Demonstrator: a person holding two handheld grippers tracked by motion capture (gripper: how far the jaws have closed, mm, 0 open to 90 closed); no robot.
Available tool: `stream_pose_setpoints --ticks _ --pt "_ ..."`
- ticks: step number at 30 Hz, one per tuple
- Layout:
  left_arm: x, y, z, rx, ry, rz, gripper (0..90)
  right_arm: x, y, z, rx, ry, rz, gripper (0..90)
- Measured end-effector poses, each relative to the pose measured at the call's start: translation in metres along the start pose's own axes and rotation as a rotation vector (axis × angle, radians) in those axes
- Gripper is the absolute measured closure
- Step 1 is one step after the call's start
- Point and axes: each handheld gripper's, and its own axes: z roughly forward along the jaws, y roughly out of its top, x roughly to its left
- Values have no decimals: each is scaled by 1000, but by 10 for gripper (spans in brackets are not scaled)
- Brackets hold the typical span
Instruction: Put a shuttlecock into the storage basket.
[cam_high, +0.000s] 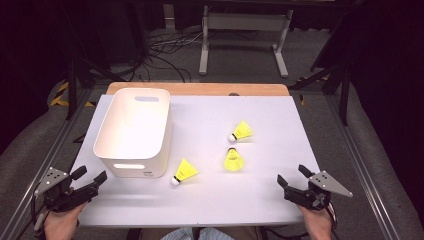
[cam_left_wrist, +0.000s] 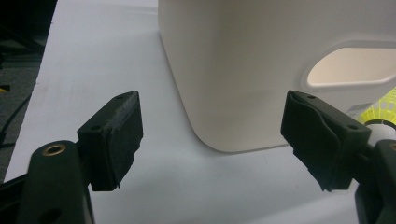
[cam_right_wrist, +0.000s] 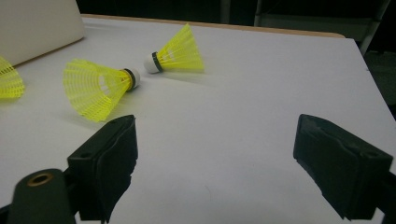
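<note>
Three yellow shuttlecocks lie on the white table top (cam_high: 210, 200): one (cam_high: 184, 171) beside the near right corner of a white plastic bin (cam_high: 135, 127), one (cam_high: 234, 160) in the middle, one (cam_high: 242, 132) farther back. My left gripper (cam_high: 91, 175) is open near the table's front left corner, facing the bin's near wall (cam_left_wrist: 243, 70). My right gripper (cam_high: 292, 175) is open at the front right. Its view shows its jaws (cam_right_wrist: 219, 135) wide apart and holding nothing. Beyond them lie the middle shuttlecock (cam_right_wrist: 100, 88) and the far one (cam_right_wrist: 177, 51).
The bin stands upright at the left with a handle slot (cam_left_wrist: 348, 70) in its near wall. A sliver of the nearest shuttlecock (cam_left_wrist: 385, 109) peeks past its corner. A wooden edge (cam_high: 200, 89) runs along the back. Dark floor, cables and a desk frame (cam_high: 245, 35) lie beyond.
</note>
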Motion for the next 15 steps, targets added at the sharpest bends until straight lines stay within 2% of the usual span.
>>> stream_pose_setpoints --ticks 15 --pt "-1 0 -1 -3 12 3 217 -1 -1 1 15 -7 0 131"
